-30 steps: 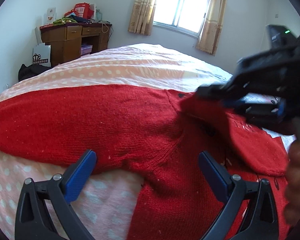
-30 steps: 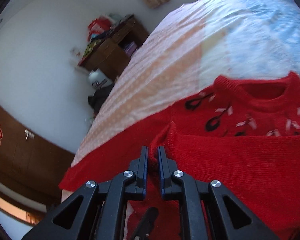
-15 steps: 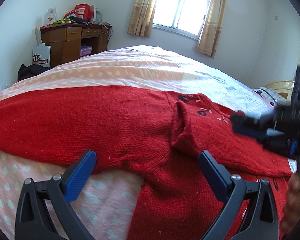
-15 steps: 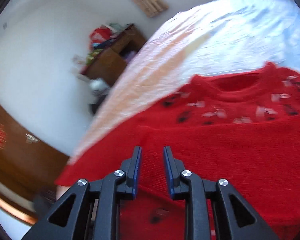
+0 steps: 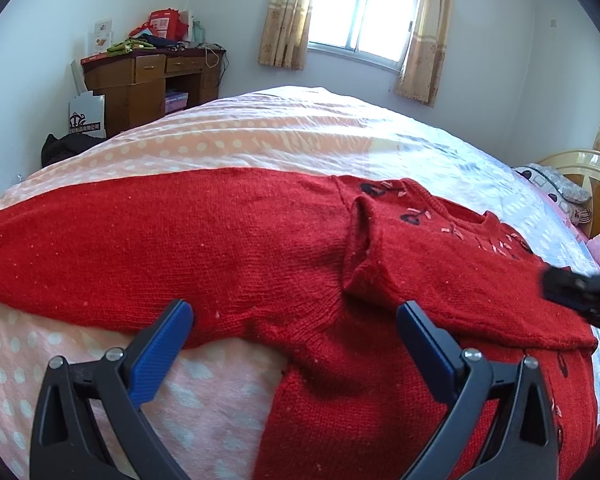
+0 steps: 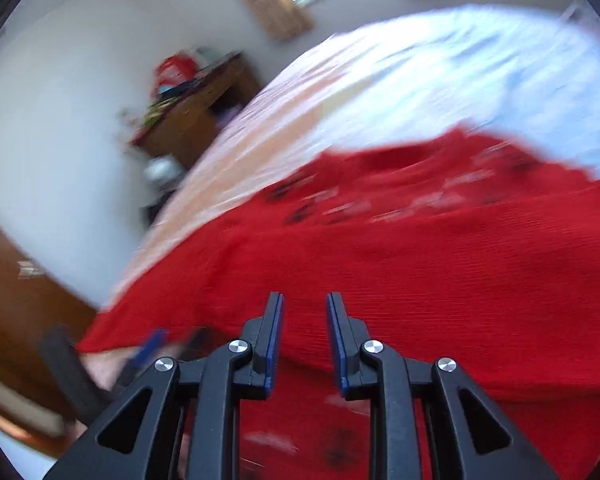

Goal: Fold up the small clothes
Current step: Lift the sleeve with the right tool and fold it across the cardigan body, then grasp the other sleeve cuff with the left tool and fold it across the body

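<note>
One sleeve of the red sweater point(image 5: 228, 240) lay stretched on the bed point(image 5: 260, 136), long axis running to the left, directly ahead of the left gripper point(image 5: 294, 328), whose fingers stood wide and empty; this gripper was the nearer one for folding it. The other sleeve point(image 5: 460, 280) lay folded across the body. Compared with one second before, the right gripper point(image 6: 303, 316) had released that sleeve and stood narrowly parted, empty.
</note>
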### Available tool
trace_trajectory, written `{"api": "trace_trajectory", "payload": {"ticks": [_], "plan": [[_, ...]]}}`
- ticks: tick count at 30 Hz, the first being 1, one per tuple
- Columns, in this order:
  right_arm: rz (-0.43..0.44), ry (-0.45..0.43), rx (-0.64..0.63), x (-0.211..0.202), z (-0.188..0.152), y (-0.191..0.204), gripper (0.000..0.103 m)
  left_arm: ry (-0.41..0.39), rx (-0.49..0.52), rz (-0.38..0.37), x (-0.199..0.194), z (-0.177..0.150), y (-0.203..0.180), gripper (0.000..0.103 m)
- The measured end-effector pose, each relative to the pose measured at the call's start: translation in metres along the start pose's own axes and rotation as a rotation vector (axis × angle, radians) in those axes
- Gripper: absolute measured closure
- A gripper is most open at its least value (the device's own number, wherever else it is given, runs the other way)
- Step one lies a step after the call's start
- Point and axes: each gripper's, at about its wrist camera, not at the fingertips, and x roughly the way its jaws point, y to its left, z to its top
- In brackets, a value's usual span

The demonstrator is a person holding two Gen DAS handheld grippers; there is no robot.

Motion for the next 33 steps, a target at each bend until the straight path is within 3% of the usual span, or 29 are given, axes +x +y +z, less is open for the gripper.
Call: {"api": "trace_trajectory", "payload": {"ticks": [3,5,7,9,14,18,22,28,30,33], "plan": [[-0.207,-0.047,-0.046,-0.008,-0.015,-0.017,0.08,0.001,0.004,0.005,0.0,0.0,0.0,0.0],[-0.288,-0.051,-0.053,-0.012,-0.021,-0.04,0.08,0.005,0.007,0.011,0.001,0.0,-0.001,0.0],[-0.273,-0.088,-0.046,-0.014,-0.032,-0.056,0.08,0.013,0.012,0.02,0.002,0.0,-0.002,0.0],[-0.254,-0.106,-0.053,-0.036,-0.036,-0.072,0.072,0.024,0.023,0.037,0.004,0.0,-0.005,0.0],[-0.232,-0.094,-0.154,-0.044,-0.039,-0.071,0.035,0.062,0.057,0.09,0.004,0.002,-0.011,0.0],[-0.252,-0.088,-0.193,-0.048,-0.043,-0.065,0.032,0.091,0.035,0.156,-0.012,0.008,0.003,0.0],[-0.217,-0.095,-0.168,-0.052,-0.044,-0.071,0.032,0.004,-0.135,0.245,-0.051,0.018,0.068,0.0],[-0.209,-0.096,-0.164,-0.054,-0.045,-0.072,0.031,-0.176,-0.456,0.489,-0.109,0.033,0.205,0.0],[-0.209,-0.095,-0.163,-0.054,-0.045,-0.073,0.031,-0.178,-0.539,0.505,-0.112,0.032,0.237,0.002],[-0.21,-0.094,-0.164,-0.054,-0.045,-0.073,0.031,-0.154,-0.629,0.504,-0.105,0.027,0.277,0.019]]}}
